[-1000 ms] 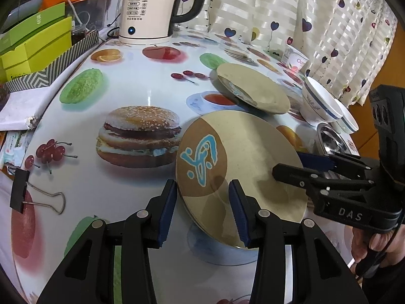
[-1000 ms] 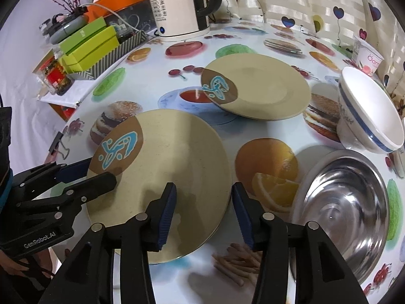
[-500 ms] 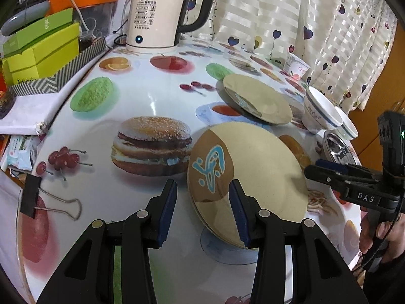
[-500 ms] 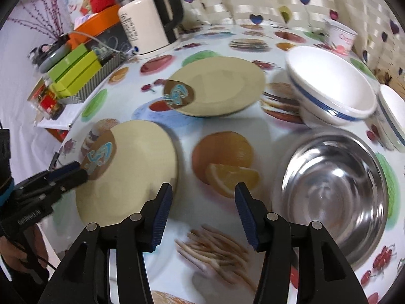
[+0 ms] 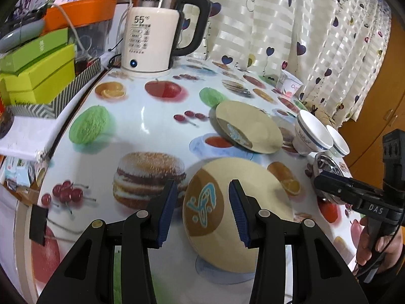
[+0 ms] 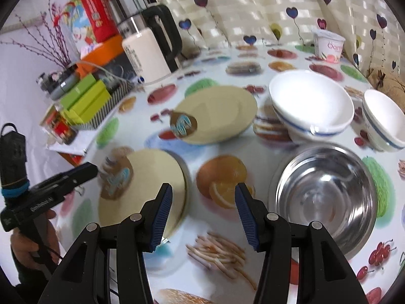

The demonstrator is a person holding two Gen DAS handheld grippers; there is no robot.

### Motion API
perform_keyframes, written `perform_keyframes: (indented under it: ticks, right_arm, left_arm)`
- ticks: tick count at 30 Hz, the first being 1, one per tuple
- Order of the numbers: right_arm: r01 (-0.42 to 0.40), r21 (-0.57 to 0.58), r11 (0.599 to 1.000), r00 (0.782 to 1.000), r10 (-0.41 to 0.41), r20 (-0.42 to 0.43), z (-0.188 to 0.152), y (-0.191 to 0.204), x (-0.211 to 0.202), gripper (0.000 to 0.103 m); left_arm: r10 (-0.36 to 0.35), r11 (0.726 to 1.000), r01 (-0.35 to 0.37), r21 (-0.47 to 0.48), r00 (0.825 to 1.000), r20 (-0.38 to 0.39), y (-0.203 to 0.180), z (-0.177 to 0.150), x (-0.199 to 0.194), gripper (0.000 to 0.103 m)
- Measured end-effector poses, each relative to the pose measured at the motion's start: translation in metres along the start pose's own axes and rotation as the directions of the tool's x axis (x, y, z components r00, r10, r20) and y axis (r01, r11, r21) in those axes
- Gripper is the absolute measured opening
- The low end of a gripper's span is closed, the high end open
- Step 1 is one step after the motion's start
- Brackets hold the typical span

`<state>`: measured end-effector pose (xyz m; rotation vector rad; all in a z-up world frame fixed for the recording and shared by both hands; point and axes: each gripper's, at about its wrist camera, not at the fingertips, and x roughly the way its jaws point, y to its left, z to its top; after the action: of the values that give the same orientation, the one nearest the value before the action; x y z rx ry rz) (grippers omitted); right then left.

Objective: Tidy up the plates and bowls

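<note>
Left wrist view: the left gripper (image 5: 202, 210) hangs over the near beige plate (image 5: 253, 217), jaws apart and empty, the plate's brown-and-blue emblem showing between the pads. The right gripper (image 6: 203, 211) also stands apart, gripping nothing — the same plate (image 6: 152, 177) lies just left of its left finger, the steel bowl (image 6: 326, 197) to its right. A second beige plate (image 6: 217, 114), two white bowls (image 6: 311, 109) and a white kettle (image 5: 149, 43) sit farther back on the table's fruit-printed cloth (image 5: 141, 126), with a heart-patterned curtain (image 5: 291, 25) behind. A second ago the right gripper straddled the plate's rim — now it has drawn off to the right, and both views sit higher.
</note>
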<state>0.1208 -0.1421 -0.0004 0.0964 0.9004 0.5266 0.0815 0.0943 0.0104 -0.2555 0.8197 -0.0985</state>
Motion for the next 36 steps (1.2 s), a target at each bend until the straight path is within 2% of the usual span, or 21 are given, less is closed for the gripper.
perform_keyframes:
  ticks: [7,17,25,36]
  right_arm:
    - [-0.031,0.015,0.999,0.999,0.030,0.015,0.009,0.003,-0.003,0.052]
    - [-0.030,0.017,0.999,1.000,0.030,0.003,0.010,0.005,0.001,0.052]
    - [-0.043,0.040,0.998,0.999,0.044,-0.020,0.011,0.002,0.008,0.052]
    - [-0.017,0.074,0.997,1.000,0.018,-0.017,0.020,-0.004,0.012,0.052]
  left_arm:
    - [0.012,0.998,-0.014,0.060,1.000,0.028,-0.018,0.009,-0.004,0.044]
    - [0.039,0.991,-0.043,0.123,0.999,0.036,-0.033,0.015,-0.001,0.044]
    - [0.023,0.991,-0.024,0.134,1.000,0.013,-0.033,0.017,0.007,0.044]
    - [-0.045,0.990,0.050,0.135,0.998,-0.042,-0.029,0.030,0.023,0.044]
